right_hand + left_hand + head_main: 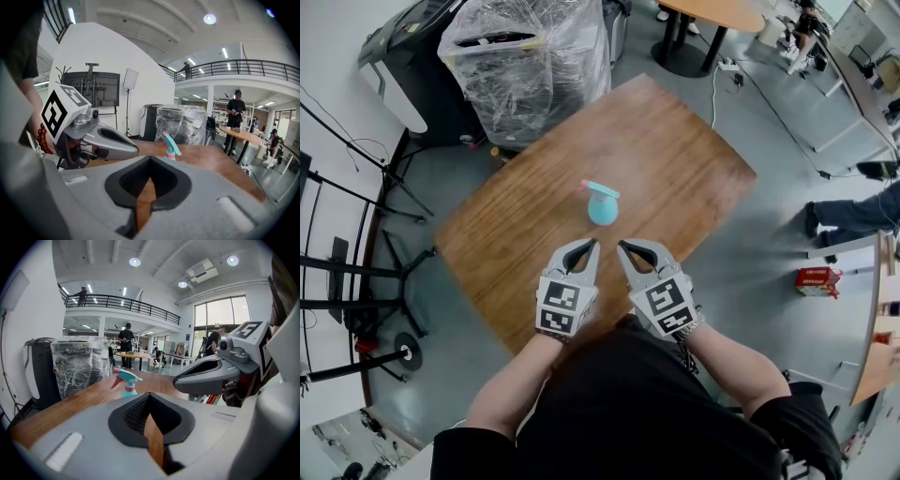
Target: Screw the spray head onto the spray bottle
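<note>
A small teal spray bottle [602, 206] stands upright on the round wooden table [675, 159], its teal spray head with a pink trigger [598, 190] sitting on top. My left gripper [593, 245] and right gripper [622, 247] hover side by side just short of the bottle, both shut with nothing in them. In the left gripper view the bottle [126, 383] stands beyond my shut left gripper [149, 398], and the right gripper [211, 376] is alongside. The right gripper view has the bottle [171, 146] ahead of my shut right gripper [150, 163].
A plastic-wrapped bin [525, 66] and a dark machine [408, 47] stand past the table's far left edge. Black tripod stands [356, 281] are at the left. A red box [817, 279] and a person's legs [853, 211] are on the floor at right.
</note>
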A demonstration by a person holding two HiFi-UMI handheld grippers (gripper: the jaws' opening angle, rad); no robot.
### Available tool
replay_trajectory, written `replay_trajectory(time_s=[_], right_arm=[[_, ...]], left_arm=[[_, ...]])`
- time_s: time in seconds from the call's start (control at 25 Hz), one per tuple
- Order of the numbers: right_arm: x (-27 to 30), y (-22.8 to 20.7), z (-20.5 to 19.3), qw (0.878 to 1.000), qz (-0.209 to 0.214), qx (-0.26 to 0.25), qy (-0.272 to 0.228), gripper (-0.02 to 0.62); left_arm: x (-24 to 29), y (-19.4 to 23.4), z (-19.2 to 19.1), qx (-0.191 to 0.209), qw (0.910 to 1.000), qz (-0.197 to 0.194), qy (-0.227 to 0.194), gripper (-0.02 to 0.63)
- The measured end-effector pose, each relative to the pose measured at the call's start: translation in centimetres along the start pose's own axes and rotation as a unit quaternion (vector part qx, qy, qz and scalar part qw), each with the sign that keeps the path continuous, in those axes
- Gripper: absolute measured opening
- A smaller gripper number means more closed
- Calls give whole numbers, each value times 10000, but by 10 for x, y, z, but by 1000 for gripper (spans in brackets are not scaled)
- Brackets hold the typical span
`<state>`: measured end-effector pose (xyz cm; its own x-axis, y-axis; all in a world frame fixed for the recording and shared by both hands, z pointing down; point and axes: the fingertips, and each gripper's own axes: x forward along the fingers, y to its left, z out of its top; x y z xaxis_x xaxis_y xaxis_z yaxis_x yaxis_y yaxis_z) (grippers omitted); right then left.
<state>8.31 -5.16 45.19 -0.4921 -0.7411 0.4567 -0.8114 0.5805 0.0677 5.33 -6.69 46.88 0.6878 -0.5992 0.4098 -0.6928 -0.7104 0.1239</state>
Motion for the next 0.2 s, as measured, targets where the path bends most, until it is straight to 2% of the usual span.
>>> replay_trajectory(time_s=[0.2], right_arm=[[1, -1, 0, 10000, 11, -9, 8, -8]], left_arm=[[1, 0, 0, -8, 10000, -6, 27, 12]])
